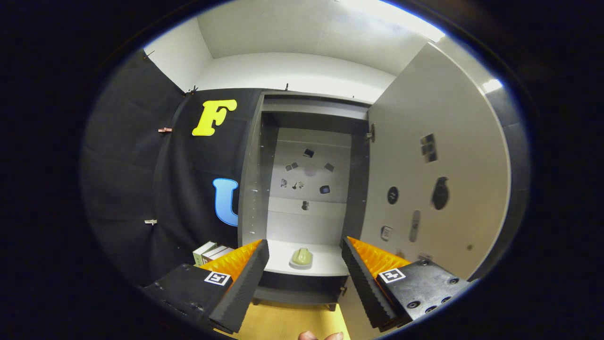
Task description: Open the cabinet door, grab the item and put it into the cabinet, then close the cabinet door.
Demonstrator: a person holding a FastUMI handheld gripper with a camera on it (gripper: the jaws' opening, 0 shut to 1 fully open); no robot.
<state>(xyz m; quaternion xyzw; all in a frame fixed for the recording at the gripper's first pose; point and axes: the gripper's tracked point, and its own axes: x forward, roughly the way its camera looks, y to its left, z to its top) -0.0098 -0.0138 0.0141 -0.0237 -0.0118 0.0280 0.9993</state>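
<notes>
Your cabinet point(309, 189) stood with its door point(434, 165) swung wide to the right. The green item point(301, 257) already lay on the lower shelf point(325, 262), just beyond your hand-held gripper point(305, 269), whose fingers were spread and empty. I judged only closing the door was left.

**Hidden, cropped and too small to read**

The small stickers point(307, 172) on the cabinet point(309, 189) back wall are too tiny to identify. The boxes point(210, 251) at the cabinet's near left are mostly hidden behind the left finger point(240, 278). The pale green item point(301, 257) on the shelf is too small to tell what it is. A person's fingertips point(321, 335) are cut off at the near edge.
</notes>
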